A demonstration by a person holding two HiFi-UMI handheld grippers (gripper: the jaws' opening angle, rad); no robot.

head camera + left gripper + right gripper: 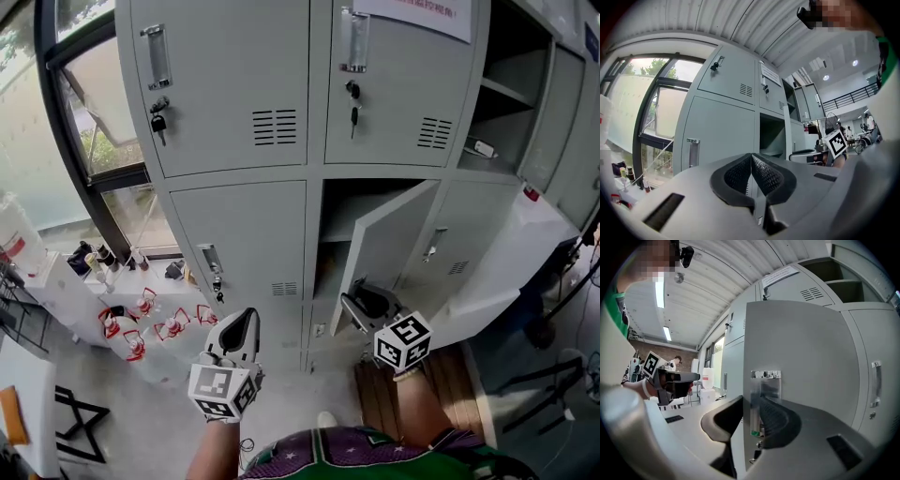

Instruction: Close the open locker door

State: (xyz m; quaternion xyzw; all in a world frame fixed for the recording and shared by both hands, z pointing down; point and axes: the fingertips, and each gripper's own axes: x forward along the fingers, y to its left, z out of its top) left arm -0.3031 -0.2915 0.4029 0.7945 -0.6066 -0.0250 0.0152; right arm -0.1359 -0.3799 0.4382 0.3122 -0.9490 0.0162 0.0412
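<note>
The open locker door (389, 246) belongs to the lower middle compartment (352, 202) and swings out toward me, hinged on its right. In the head view my right gripper (361, 305) is at the door's lower free edge. The right gripper view shows that edge (746, 380) running between the jaws, one jaw inside and one outside beside the metal handle plate (765, 399); the gripper (752, 416) is shut on the door. My left gripper (242, 323) hangs in front of the closed lower left locker (248, 234), jaws shut and empty (751, 161). The open compartment (771, 136) also shows in the left gripper view.
Several plastic bottles with red caps (141, 323) stand on the floor at the left below a window (103, 122). An upper right locker (506, 84) stands open with shelves. A white surface (506, 272) juts out at the right. Keys (159, 120) hang from the upper doors.
</note>
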